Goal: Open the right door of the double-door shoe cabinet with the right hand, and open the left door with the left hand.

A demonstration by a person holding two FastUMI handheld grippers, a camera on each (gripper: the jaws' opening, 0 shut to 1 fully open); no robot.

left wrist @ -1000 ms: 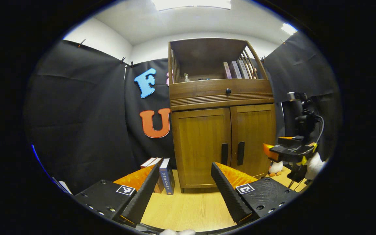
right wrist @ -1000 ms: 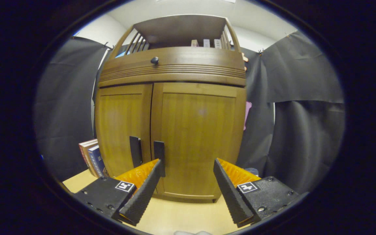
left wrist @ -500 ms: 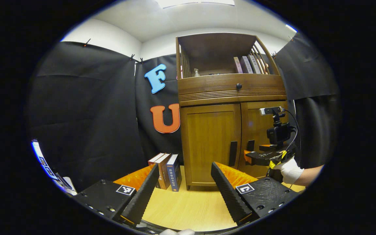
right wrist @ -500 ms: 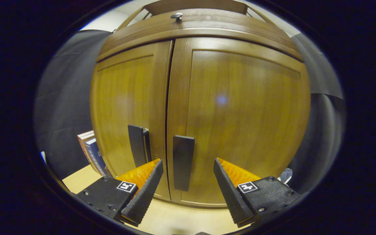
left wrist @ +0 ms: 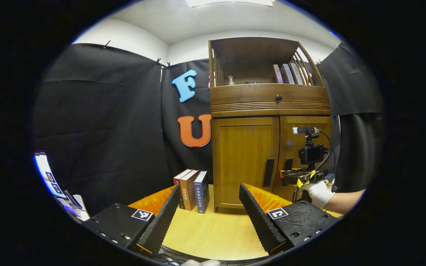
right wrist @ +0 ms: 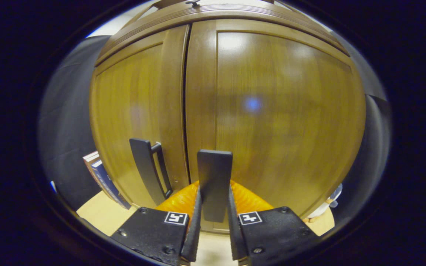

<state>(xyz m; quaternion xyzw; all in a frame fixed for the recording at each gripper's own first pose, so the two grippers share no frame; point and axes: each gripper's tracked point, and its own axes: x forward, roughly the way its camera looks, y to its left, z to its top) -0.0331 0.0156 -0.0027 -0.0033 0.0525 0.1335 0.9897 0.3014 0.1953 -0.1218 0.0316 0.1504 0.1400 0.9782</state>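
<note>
A brown wooden shoe cabinet (left wrist: pixel 268 107) stands on the light wood floor with both doors closed. In the right gripper view my right gripper (right wrist: pixel 213 207) is shut on the right door's black handle (right wrist: pixel 214 173), both fingers pressing its sides; the left door's black handle (right wrist: pixel 147 170) is just to its left. In the left gripper view my left gripper (left wrist: pixel 207 212) is open, well back from the cabinet, aimed toward the left door (left wrist: pixel 245 160) and its handle (left wrist: pixel 268 172). The right gripper (left wrist: pixel 286 173) is also seen there at the right door, held by a gloved hand (left wrist: pixel 318 193).
Three books (left wrist: pixel 192 188) stand on the floor left of the cabinet. The open upper shelf holds several books (left wrist: pixel 288 73) and a small bottle (left wrist: pixel 230 80). A drawer with a round knob (left wrist: pixel 279 97) sits above the doors. Black cloth walls surround the booth.
My right gripper moved in and closed on the right door's handle. My left gripper drifted left and slightly back, so the cabinet looks farther right. Both doors stay closed.
</note>
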